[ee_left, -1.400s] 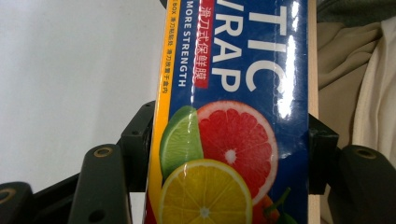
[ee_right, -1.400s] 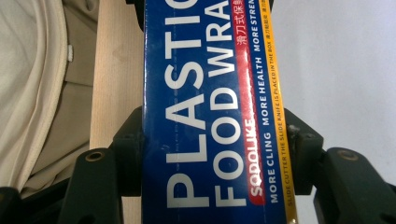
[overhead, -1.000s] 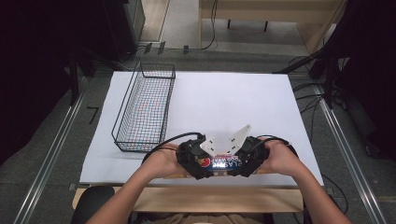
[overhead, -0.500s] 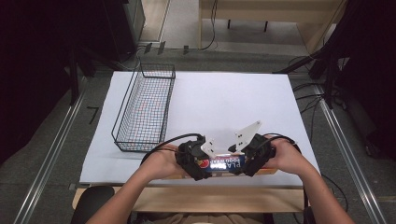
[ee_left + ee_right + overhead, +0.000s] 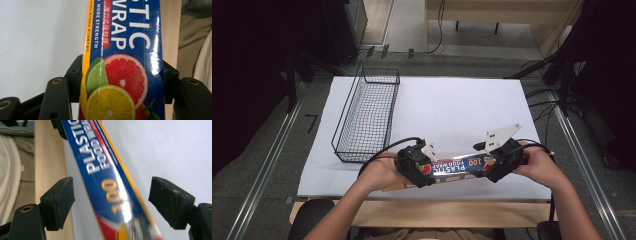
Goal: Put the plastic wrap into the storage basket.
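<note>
One plastic food wrap box (image 5: 459,164), blue with citrus print. One black wire basket (image 5: 367,115). Two handheld grippers: left gripper (image 5: 416,164), right gripper (image 5: 502,156). Two hands. One white-topped table (image 5: 452,100).

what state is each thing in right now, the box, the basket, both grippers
long blue plastic food wrap box: closed, held near the table's front edge
black wire mesh basket: upright, empty, on the white table cover
left gripper: shut on the box's fruit-printed end
right gripper: open, jaws either side of the box's other end, clear of it
</note>
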The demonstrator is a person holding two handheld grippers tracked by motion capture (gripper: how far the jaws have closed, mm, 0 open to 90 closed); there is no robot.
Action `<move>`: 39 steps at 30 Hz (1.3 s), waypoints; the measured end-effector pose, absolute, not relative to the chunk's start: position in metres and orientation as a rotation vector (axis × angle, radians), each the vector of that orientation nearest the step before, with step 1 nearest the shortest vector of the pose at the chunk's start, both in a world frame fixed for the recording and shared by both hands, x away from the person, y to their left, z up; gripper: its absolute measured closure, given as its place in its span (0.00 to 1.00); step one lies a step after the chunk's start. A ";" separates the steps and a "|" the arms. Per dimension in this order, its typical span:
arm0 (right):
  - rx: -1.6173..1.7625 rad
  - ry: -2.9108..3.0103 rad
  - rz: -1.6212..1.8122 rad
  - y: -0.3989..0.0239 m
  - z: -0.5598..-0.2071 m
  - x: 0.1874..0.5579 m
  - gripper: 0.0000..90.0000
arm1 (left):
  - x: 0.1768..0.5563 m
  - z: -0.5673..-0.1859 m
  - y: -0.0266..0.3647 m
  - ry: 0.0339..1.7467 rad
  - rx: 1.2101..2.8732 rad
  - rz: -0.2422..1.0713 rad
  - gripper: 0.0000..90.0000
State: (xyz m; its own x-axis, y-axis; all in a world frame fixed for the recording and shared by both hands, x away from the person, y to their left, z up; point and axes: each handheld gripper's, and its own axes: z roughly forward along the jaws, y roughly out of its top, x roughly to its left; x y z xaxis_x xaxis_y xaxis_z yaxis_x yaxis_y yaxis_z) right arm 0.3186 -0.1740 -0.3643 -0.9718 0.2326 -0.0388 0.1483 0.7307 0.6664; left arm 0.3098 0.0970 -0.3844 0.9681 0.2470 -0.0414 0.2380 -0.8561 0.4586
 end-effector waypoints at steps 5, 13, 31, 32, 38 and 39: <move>0.366 2.750 1.073 -0.189 -0.365 0.320 0.22 | 0.313 -0.377 0.105 0.436 2.626 0.014 0.44; 0.479 2.680 1.092 -0.206 -0.363 0.320 0.21 | 0.319 -0.370 0.119 0.516 2.599 0.029 0.44; 0.769 2.550 1.066 -0.208 -0.400 0.334 0.21 | 0.325 -0.342 0.149 0.642 2.506 0.111 0.44; 0.787 2.548 1.069 -0.205 -0.403 0.334 0.21 | 0.325 -0.342 0.150 0.653 2.505 0.116 0.44; 0.760 2.505 1.072 -0.185 -0.419 0.328 0.21 | 0.329 -0.338 0.158 0.675 2.489 0.111 0.44; 0.757 2.506 1.068 -0.181 -0.421 0.328 0.21 | 0.329 -0.338 0.159 0.681 2.482 0.107 0.44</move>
State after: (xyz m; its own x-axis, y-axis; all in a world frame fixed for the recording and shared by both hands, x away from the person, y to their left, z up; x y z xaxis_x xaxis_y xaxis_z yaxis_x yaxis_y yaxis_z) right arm 0.3278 -0.1809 -0.4207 -0.8110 0.5800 -0.0767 0.3464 0.5817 0.7360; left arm 0.3294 0.1588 -0.3378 0.8679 0.4921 -0.0676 0.4475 -0.7156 0.5364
